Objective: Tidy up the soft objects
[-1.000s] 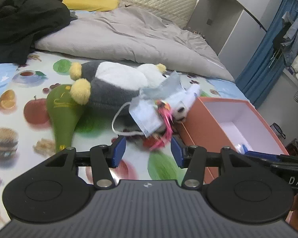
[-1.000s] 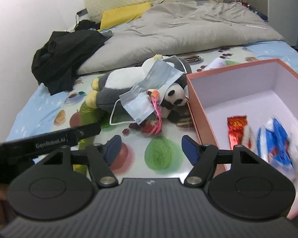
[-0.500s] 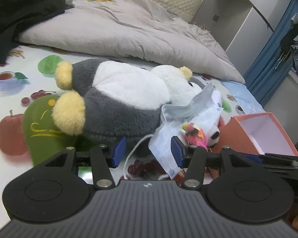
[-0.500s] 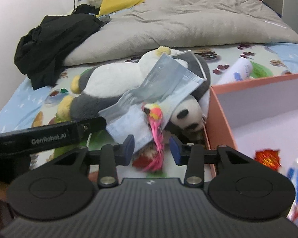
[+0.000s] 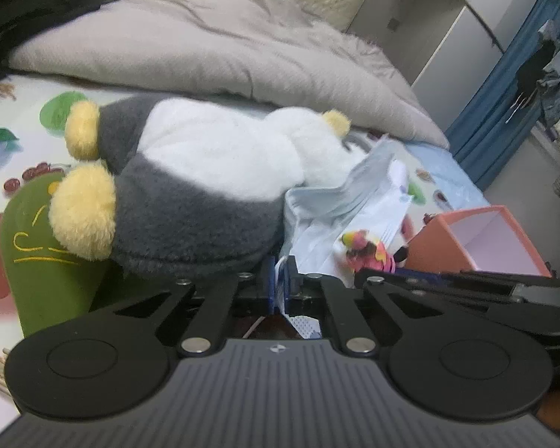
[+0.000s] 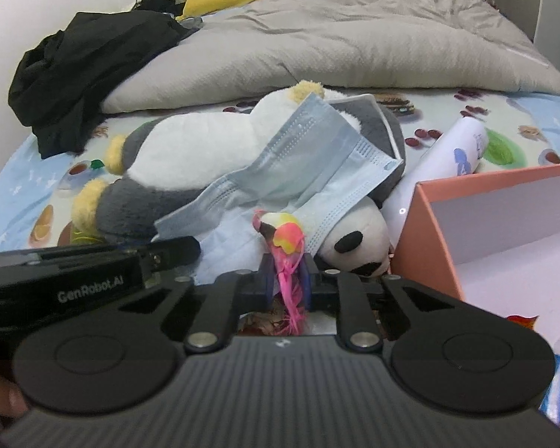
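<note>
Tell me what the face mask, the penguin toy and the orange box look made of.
Face mask: thin nonwoven fabric, matte, pleated with embossed edges. Penguin toy: fuzzy plush fleece, likely stuffed. Orange box: probably rigid cardboard, smooth matte, straight thin walls, white inside.

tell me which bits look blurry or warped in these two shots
Left wrist view: penguin plush soft and smeared, wardrobe edges bowed by the fisheye. Right wrist view: sharper on the face mask; orange box rim curves, corners blur.
</note>
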The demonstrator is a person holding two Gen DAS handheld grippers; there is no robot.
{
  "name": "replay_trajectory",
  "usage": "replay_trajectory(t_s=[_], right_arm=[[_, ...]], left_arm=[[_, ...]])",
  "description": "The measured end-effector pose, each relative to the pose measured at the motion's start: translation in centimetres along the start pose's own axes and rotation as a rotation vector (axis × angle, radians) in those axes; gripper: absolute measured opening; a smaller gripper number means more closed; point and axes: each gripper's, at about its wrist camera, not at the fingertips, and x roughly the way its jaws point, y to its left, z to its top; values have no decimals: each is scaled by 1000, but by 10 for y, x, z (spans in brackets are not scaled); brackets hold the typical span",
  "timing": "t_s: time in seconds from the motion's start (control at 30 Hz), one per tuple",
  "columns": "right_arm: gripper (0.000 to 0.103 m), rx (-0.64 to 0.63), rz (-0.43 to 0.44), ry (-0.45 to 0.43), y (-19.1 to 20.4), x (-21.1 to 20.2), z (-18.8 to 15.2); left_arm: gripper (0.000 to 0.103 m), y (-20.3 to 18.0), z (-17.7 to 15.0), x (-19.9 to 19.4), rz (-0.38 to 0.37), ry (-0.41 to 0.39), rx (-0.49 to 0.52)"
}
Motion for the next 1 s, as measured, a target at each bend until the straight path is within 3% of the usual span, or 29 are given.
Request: replay_trajectory(t_s=[0.4,0.7,1.0], right_arm=[[18,20,-9,-43,3,-72,-24],[18,15,-7,-34,12,-123,-69],[18,16,-15,62,14,-129,-127]], left_arm=[[2,-32,-20,-68,12,-63,12],[2,-49,-86,-131,53,-47,-3],[2,-44,-148,-164,90,30,-35]])
